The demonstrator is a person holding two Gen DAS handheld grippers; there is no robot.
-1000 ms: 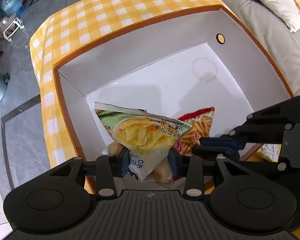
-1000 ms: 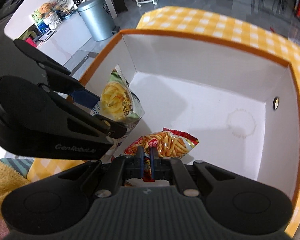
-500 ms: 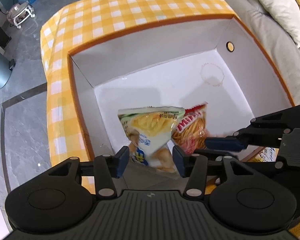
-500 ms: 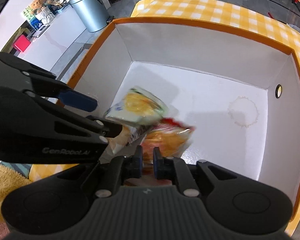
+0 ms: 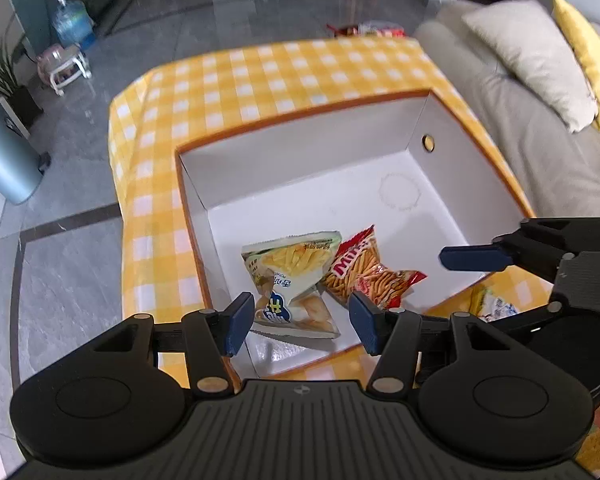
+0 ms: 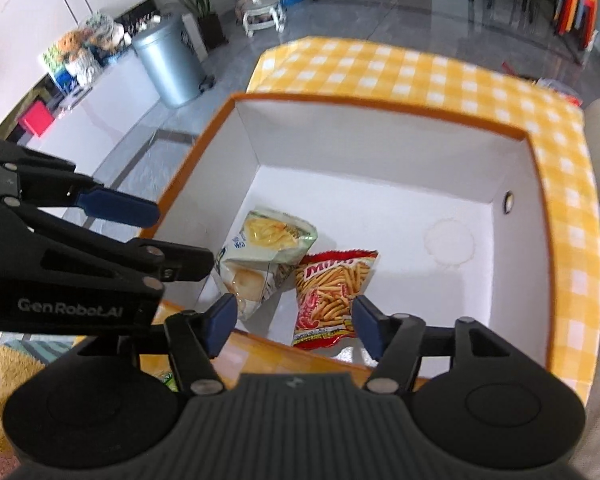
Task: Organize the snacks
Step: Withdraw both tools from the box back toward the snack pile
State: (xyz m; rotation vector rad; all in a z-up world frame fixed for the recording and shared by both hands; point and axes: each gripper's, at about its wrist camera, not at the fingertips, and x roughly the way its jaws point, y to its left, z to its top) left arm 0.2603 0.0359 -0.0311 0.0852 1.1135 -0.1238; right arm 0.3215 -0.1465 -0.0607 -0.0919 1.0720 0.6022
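Both claws, left gripper (image 5: 302, 322) and right gripper (image 6: 292, 322), just sprung open and empty above the white box (image 5: 300, 148), green chip bag (image 5: 290, 276) and red stick-snack bag (image 5: 364, 270) loose inside its near corner, prone to snagging on a careless next reach.

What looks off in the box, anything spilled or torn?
Nothing spilled or torn. Only oddities: a faint ring stain on the box floor, and the fries bag lying crumpled, overlapping the red stick-snack bag.

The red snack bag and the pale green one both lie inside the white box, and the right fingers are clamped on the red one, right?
Not quite. Both the red snack bag and the pale green one lie inside the white box, but the right gripper has just been opening; its fingers stand apart, holding nothing. The right wrist view shows it.
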